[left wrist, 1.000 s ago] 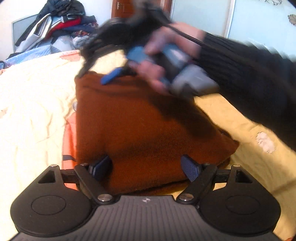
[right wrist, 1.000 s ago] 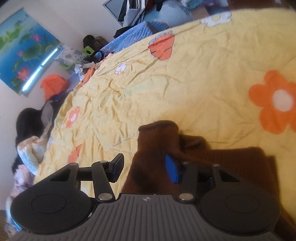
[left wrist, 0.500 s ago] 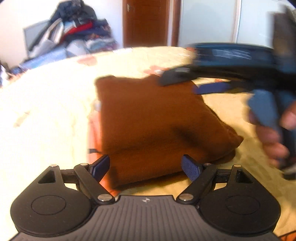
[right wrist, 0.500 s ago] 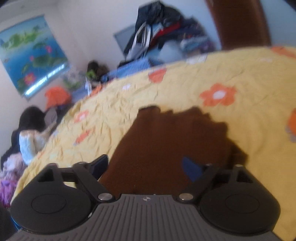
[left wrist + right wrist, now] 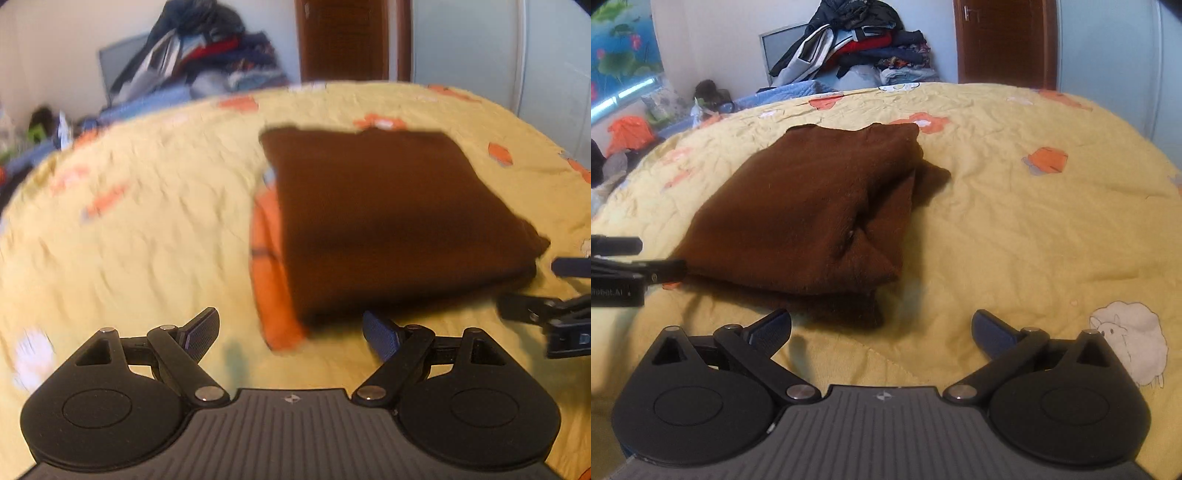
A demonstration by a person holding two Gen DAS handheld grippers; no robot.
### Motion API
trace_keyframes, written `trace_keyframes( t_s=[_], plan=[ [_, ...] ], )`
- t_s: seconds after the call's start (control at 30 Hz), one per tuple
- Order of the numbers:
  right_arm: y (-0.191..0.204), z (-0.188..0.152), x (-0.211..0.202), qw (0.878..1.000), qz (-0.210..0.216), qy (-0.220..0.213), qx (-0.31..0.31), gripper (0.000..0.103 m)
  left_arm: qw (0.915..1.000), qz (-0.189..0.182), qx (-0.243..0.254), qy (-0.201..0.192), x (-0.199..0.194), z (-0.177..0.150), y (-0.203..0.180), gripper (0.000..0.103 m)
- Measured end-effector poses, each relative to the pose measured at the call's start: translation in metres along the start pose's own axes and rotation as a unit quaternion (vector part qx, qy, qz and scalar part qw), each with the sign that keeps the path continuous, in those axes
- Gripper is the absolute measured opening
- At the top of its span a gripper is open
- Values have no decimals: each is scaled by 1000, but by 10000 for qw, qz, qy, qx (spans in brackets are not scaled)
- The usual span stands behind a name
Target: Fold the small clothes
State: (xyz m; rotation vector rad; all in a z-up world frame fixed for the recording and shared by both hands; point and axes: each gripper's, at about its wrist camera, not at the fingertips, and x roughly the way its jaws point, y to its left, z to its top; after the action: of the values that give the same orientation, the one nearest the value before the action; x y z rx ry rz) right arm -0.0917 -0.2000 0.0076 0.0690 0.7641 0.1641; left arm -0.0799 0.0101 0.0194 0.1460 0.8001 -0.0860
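Observation:
A brown knitted garment (image 5: 391, 218) lies folded into a thick rectangle on the yellow flowered bedspread (image 5: 147, 229). My left gripper (image 5: 290, 332) hovers open just short of its near edge, nothing between the fingers. In the right wrist view the same brown garment (image 5: 812, 210) lies ahead and to the left. My right gripper (image 5: 881, 332) stands over bare bedspread (image 5: 1015, 229) off the garment's near right corner; its jaws are opening wide and hold nothing. Each gripper shows at the edge of the other's view: the right gripper (image 5: 554, 291) and the left gripper (image 5: 639, 258).
A pile of clothes (image 5: 857, 48) is heaped beyond the far edge of the bed. A brown door (image 5: 1004, 40) stands behind it. Orange and green clutter (image 5: 628, 133) lies on the floor at the left. A sheep print (image 5: 1126, 339) marks the bedspread near right.
My right gripper let go of the brown garment, opened wide and drew back off it to the near right. The left gripper backed away slightly, its fingers now clear of the garment's edge.

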Motion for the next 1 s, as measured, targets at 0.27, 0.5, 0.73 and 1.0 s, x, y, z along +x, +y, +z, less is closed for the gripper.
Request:
trace_keyframes(
  t_s=[0.27,0.5,0.73,1.0],
  plan=[
    [21,-13,3,9976,-553,-345,-227,103,9990,52,-433,9,5,-14,-5,103],
    [20,-16,2,9976,-537,-382,-223,103,9979,174,-628,18,3,-17,-5,103],
    [22,-18,1,9975,-541,-390,-226,103,9969,285,-688,-259,-1,-27,-7,103],
    [22,-18,1,9975,-534,-400,-222,103,9959,289,-694,-498,-1,-32,-7,103]
  ],
)
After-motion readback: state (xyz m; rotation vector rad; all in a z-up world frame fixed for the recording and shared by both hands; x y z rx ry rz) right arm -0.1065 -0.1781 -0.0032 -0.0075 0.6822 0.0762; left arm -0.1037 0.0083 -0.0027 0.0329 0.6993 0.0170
